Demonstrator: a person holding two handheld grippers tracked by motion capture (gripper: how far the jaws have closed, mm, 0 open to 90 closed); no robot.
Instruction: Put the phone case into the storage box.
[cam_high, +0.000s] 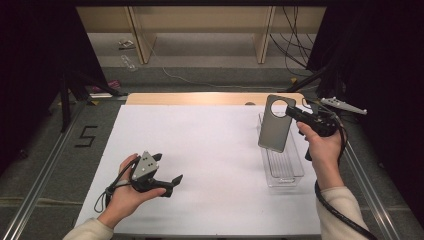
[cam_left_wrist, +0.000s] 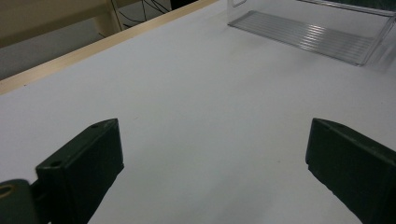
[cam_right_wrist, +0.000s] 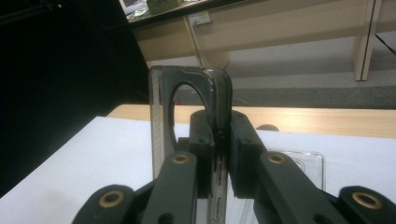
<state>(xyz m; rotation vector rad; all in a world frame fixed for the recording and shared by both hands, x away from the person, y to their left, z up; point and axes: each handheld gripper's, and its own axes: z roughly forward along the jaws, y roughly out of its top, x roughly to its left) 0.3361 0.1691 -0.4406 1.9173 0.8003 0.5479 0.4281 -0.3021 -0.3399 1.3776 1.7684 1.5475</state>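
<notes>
My right gripper (cam_high: 293, 113) is shut on a grey translucent phone case (cam_high: 274, 131) with a round camera hole at its top. It holds the case upright, above the far end of a clear plastic tray (cam_high: 283, 171) at the right of the white table top (cam_high: 210, 150). In the right gripper view the jaws pinch the case's edge (cam_right_wrist: 219, 93), and the tray (cam_right_wrist: 299, 163) lies beyond it. My left gripper (cam_high: 168, 167) hovers low over the table's near left, open, with nothing between its fingers. The left gripper view has the open jaws over bare table, with the tray (cam_left_wrist: 303, 35) far off.
A wooden strip (cam_high: 200, 98) runs along the table's far edge. Pale wooden shelving (cam_high: 200, 25) and loose cables (cam_high: 295, 50) are on the floor behind. A metal rail (cam_high: 45, 165) and a floor mark "5" (cam_high: 86, 136) lie left of the table.
</notes>
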